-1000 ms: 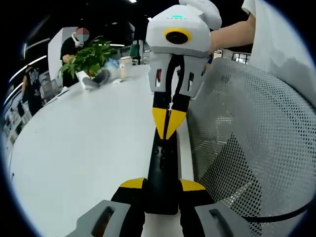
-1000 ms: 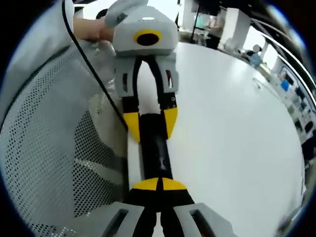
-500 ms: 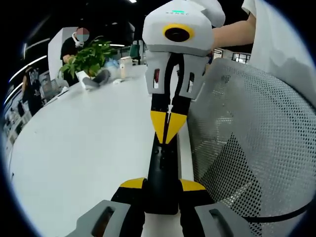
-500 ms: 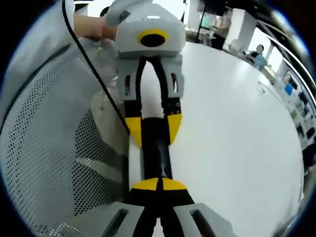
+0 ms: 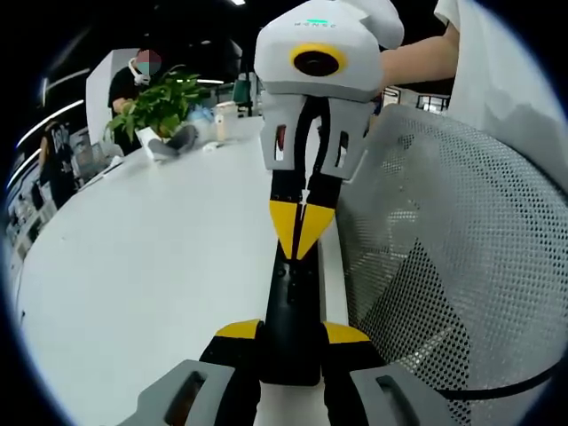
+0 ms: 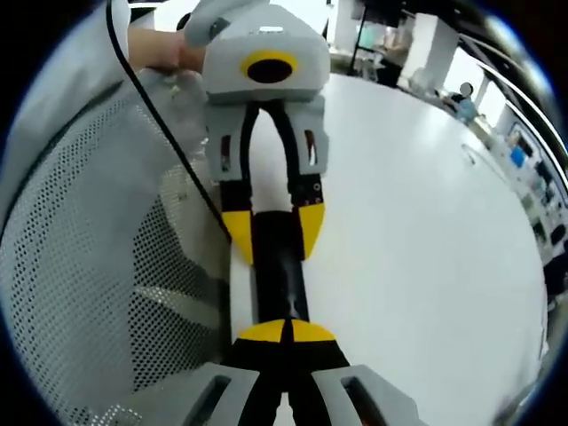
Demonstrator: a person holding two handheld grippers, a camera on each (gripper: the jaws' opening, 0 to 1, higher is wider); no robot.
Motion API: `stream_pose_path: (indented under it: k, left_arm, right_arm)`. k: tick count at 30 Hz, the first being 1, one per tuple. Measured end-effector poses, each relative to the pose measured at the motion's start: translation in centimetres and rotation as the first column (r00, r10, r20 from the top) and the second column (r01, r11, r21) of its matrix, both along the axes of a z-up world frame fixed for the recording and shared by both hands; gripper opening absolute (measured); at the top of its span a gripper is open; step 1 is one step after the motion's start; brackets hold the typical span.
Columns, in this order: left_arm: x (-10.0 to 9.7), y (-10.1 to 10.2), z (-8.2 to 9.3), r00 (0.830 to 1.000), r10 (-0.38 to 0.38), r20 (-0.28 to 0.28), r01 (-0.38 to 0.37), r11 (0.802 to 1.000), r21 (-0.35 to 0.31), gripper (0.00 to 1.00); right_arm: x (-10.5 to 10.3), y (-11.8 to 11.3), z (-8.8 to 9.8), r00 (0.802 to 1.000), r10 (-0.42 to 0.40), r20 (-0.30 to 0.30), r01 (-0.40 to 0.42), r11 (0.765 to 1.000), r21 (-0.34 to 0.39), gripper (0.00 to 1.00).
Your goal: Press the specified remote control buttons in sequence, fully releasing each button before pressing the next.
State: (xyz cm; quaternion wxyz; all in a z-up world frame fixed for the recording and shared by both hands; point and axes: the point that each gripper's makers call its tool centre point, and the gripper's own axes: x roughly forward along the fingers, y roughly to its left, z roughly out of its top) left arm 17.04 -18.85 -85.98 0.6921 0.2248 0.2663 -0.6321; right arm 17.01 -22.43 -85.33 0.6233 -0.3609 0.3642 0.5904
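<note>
White table, mesh chair at its edge. Black remote runs lengthwise between both grippers, along the table edge: left gripper clamps its near end, right gripper pinched closed, tips on the far-end buttons.

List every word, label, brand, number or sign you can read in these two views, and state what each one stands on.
None can be read.
A small mark by the green light on top of the right tool's white housing: too blurred.
Marks on the black remote control held by the left tool: too small to read.
</note>
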Motion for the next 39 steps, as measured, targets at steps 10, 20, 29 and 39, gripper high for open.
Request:
stream_pose_path:
  k: [10,20,29,39]
  left_arm:
    - [0.00,-0.05,0.01,1.000,-0.002,-0.001,0.002,1.000,-0.001,0.24]
    - [0.00,0.00,-0.02,1.000,-0.002,0.000,0.002,1.000,0.000,0.24]
    - [-0.01,0.01,0.01,1.000,-0.002,-0.001,0.002,1.000,-0.001,0.24]
    - [-0.01,0.02,0.01,1.000,-0.001,-0.001,0.001,1.000,-0.001,0.24]
  right_arm:
    - [0.06,0.01,-0.09,1.000,-0.005,-0.006,0.005,1.000,-0.012,0.00]
    - [0.07,0.03,-0.10,1.000,-0.016,-0.010,0.015,1.000,-0.009,0.00]
    - [0.08,0.04,-0.09,0.999,-0.029,-0.023,0.029,1.000,-0.007,0.00]
    - [0.05,0.00,-0.03,0.994,-0.109,0.018,0.108,0.993,0.042,0.00]
